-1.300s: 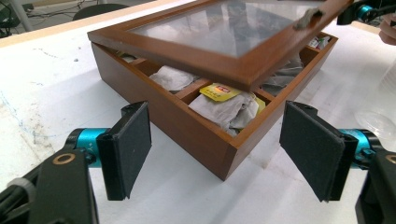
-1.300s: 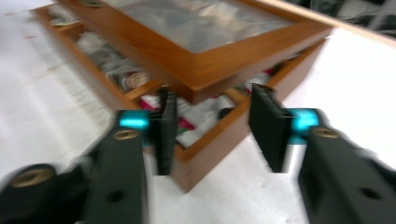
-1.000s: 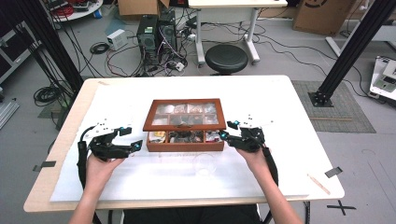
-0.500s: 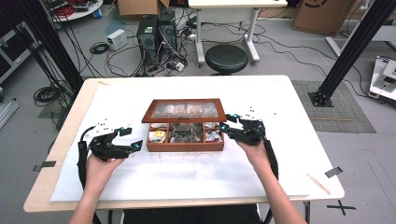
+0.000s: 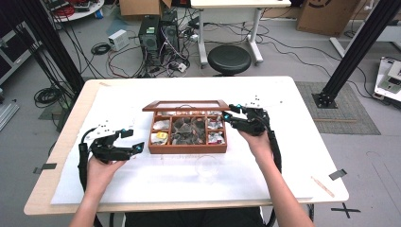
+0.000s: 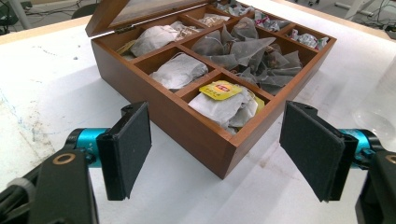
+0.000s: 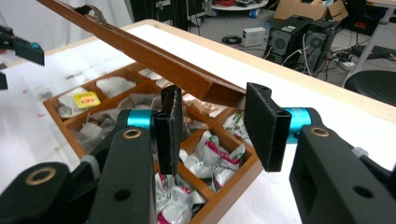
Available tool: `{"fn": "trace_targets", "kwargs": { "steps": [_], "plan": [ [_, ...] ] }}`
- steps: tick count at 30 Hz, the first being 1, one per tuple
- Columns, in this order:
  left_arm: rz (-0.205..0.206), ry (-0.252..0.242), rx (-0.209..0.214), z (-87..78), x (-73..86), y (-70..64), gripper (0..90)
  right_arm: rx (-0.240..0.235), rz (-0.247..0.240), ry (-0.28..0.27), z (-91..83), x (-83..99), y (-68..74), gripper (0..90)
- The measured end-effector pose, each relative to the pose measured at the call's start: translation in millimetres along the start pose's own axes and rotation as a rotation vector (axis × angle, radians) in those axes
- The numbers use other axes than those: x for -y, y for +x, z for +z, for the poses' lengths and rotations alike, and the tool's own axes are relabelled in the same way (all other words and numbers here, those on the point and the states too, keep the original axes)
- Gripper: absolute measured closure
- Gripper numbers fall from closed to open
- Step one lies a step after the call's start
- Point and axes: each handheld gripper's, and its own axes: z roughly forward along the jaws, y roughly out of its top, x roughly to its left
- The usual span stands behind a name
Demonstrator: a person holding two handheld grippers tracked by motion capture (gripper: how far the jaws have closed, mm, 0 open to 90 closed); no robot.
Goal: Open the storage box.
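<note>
Step in hand, as judged: opening the lid (image 7: pixel 154 60) of the tea box (image 5: pixel 187 147). Right gripper (image 7: pixel 212 121) has its jaws spread, lid corner resting just above and between them, not clamped; lid is partly raised, tilted. Left gripper (image 6: pixel 217 149) hangs released, jaws apart, box corner just ahead of them, not touching. Next move likely calls for pushing the lid further up from beneath, left steadying the box if it slides.
</note>
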Motion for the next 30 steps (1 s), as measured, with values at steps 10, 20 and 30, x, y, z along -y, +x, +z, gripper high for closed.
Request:
{"fn": "trace_targets", "kwargs": {
  "steps": [10, 20, 30],
  "plan": [
    [-0.001, 0.0, 0.001, -0.4, 0.1, -0.2, 24.9, 0.008, 0.019, -0.004, 2.7, -14.7, -6.1, 58.9],
    [-0.004, 0.0, 0.004, -0.4, 0.6, 0.4, 24.9, 0.007, 0.049, -0.012, 5.9, -24.5, -12.1, 58.9],
    [-0.005, 0.005, 0.009, -0.2, 1.3, 0.9, 24.9, 0.018, 0.07, -0.012, 9.8, -37.6, -18.4, 59.0]
  ]
}}
